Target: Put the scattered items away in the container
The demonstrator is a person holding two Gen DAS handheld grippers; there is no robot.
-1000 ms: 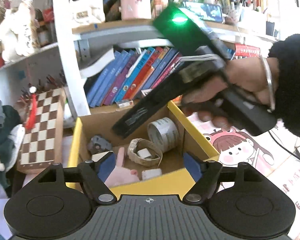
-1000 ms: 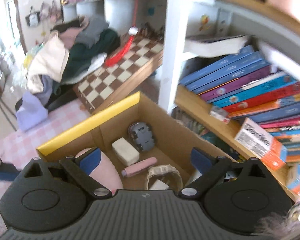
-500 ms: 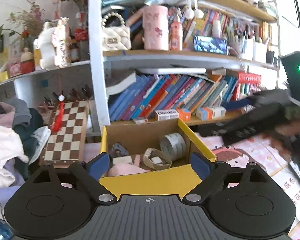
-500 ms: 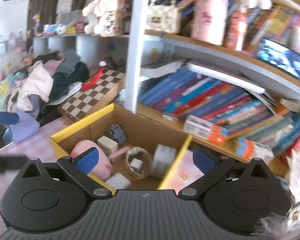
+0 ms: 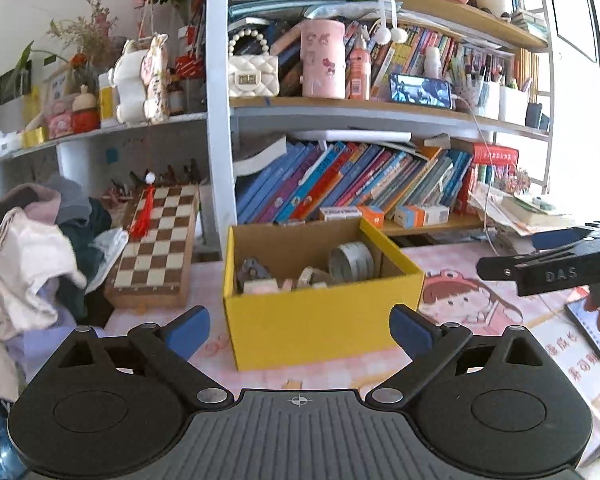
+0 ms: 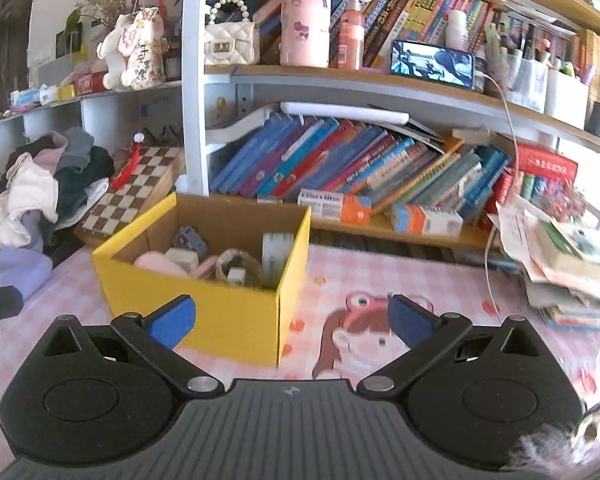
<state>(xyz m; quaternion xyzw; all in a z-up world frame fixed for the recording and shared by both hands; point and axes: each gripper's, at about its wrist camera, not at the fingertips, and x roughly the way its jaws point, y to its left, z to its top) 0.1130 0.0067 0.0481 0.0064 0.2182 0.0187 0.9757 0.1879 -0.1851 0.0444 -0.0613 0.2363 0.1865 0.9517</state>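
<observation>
The bookshelf (image 5: 380,184) spans the background behind the pink patterned table mat (image 6: 400,292). The yellow cardboard box (image 5: 312,320) stands on the mat, just beside the chessboard (image 5: 156,240). Inside the box lie a tape roll (image 5: 352,260), a woven ring (image 6: 238,266), a pink soft item (image 6: 156,264) and a grey toy (image 6: 190,238). The left gripper (image 5: 300,326) and right gripper (image 6: 292,318) each hold nothing, fingers spread wide apart, short of the box.
</observation>
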